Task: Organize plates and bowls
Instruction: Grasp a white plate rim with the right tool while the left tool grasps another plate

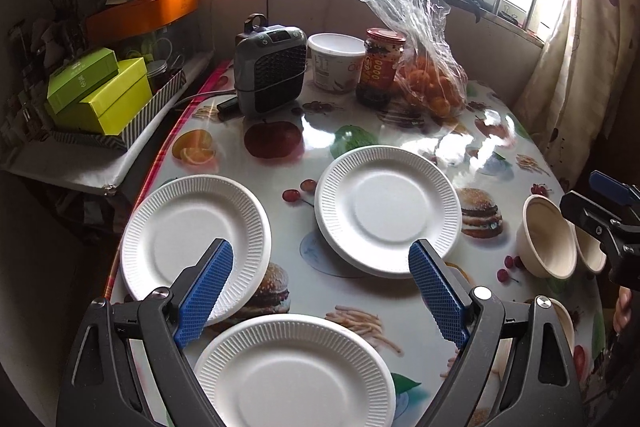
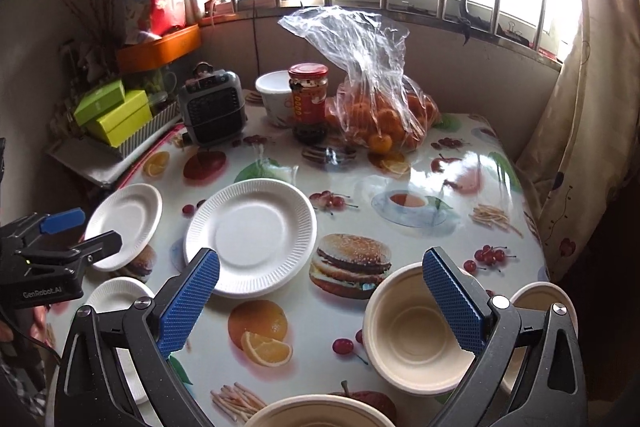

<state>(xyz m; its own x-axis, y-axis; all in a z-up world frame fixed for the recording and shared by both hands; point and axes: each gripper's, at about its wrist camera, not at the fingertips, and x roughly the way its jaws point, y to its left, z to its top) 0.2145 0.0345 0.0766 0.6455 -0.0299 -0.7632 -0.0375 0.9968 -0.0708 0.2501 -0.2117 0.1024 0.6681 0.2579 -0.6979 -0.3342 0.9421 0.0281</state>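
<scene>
Three white paper plates lie apart on the fruit-print table: one at the left [image 1: 192,239], one in the middle [image 1: 388,211], one nearest me [image 1: 296,371]. My left gripper [image 1: 320,251] hovers open above them, holding nothing. Beige paper bowls sit on the right side: one [image 2: 412,331] below my open right gripper [image 2: 320,261], another [image 2: 536,299] at the right edge, a third [image 2: 320,413] cut off at the bottom. The right finger overlaps the first bowl's far rim in this view. Each gripper also appears in the other's view, the right gripper [image 1: 580,191] and the left gripper [image 2: 96,229].
At the back of the table stand a grey fan heater [image 1: 270,71], a white tub [image 1: 336,61], a red-lidded jar [image 1: 380,67] and a clear bag of oranges [image 1: 428,83]. Green boxes [image 1: 100,95] sit on a side shelf at the left. A curtain [image 1: 568,75] hangs at the right.
</scene>
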